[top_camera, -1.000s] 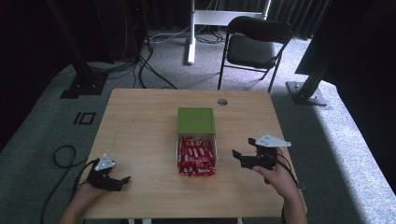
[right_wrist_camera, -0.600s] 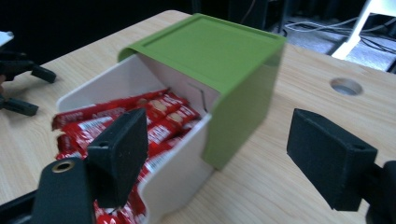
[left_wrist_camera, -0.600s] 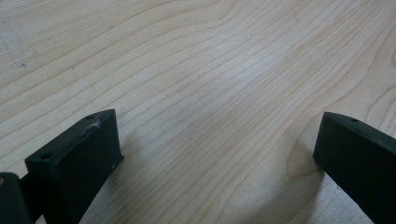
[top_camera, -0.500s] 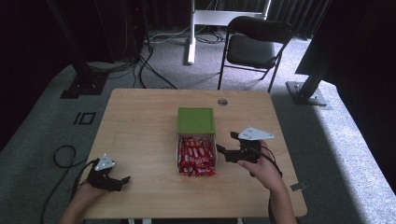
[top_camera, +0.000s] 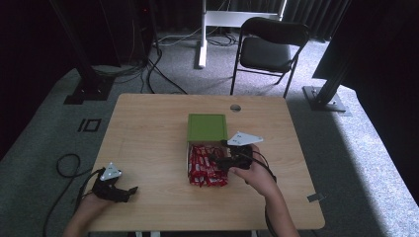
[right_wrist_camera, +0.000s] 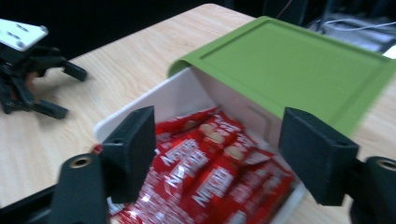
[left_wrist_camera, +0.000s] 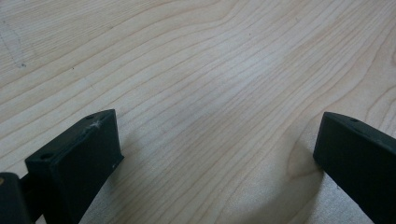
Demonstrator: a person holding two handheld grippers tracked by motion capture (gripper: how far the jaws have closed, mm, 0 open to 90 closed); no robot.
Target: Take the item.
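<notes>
While the white box (top_camera: 188,157) is sitting mid-table packed with red Nestlé bars (right_wrist_camera: 205,179), the right gripper (top_camera: 217,161) is hovering over the pile with jaws wide apart and nothing between them. The green lid (right_wrist_camera: 289,70) is resting at the far end of the box, propped on its far wall, apparently covering only that end and leaving the bars exposed.

Risks, as I'm reading it:
- The bars are lying loose, overlapping and crowding against the near rim. A wide-open closure is likely catching two wrappers at once, or pinching a wrapper edge rather than the bar body, so it's slipping on lift.
- The wrappers are looking glossy; a shallow grip is probably sliding off.
- The right jaw, as the right gripper view shows it, is sitting close to the lid's edge. Any push forward is risking nudging the lid off or shoving the whole box, since nothing is bracing it.
- That view is motion-blurred, so the hand is probably moving; closing mid-travel is making a miss more likely.

The left gripper (top_camera: 129,191) is resting at the near-left corner of the table (top_camera: 148,128), well apart from the box, jaws open on bare wood, so it isn't steadying anything. Folding chair (top_camera: 269,49) beyond the table is irrelevant.
</notes>
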